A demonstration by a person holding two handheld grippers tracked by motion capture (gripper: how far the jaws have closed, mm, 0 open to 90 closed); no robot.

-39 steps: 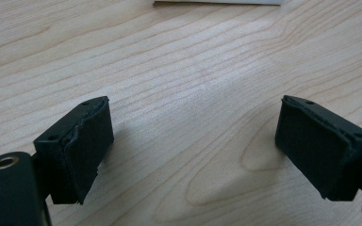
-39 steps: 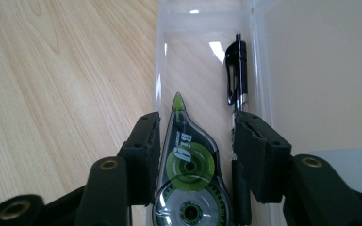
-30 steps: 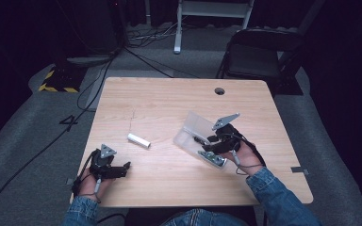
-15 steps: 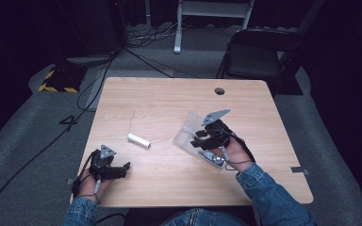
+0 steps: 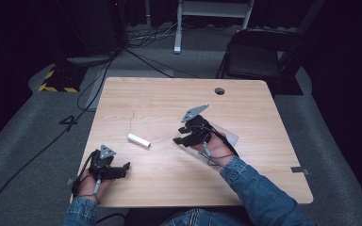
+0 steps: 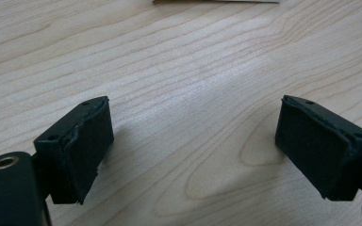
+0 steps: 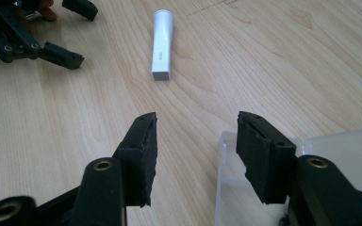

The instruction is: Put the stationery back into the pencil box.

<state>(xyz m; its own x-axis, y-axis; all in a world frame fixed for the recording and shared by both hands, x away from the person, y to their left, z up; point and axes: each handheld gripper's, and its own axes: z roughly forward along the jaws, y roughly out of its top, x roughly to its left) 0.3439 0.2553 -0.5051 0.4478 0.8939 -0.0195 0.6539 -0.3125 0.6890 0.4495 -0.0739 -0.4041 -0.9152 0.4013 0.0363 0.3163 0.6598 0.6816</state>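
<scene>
1. Beside the clear plastic box (image 5: 228, 136), your right gripper (image 5: 183, 139) hung with its jaws half spread and nothing between them; they had just been opening wider. Its aim ran toward the white tube (image 5: 138, 140), which lay on the table (image 5: 169, 94) well apart from the box, on the side toward your left gripper (image 5: 122, 170).
2. Seen from the right gripper view, the tube (image 7: 161, 44) lay lengthwise to the jaws; closing that way could have pinched only its end and sent it rolling.
3. One pad (image 7: 259, 155) overlapped the box corner, so a low sweep might have dragged the box.
4. Your left gripper (image 6: 193, 141) rested spread and empty, too far from the box to steady it.
</scene>
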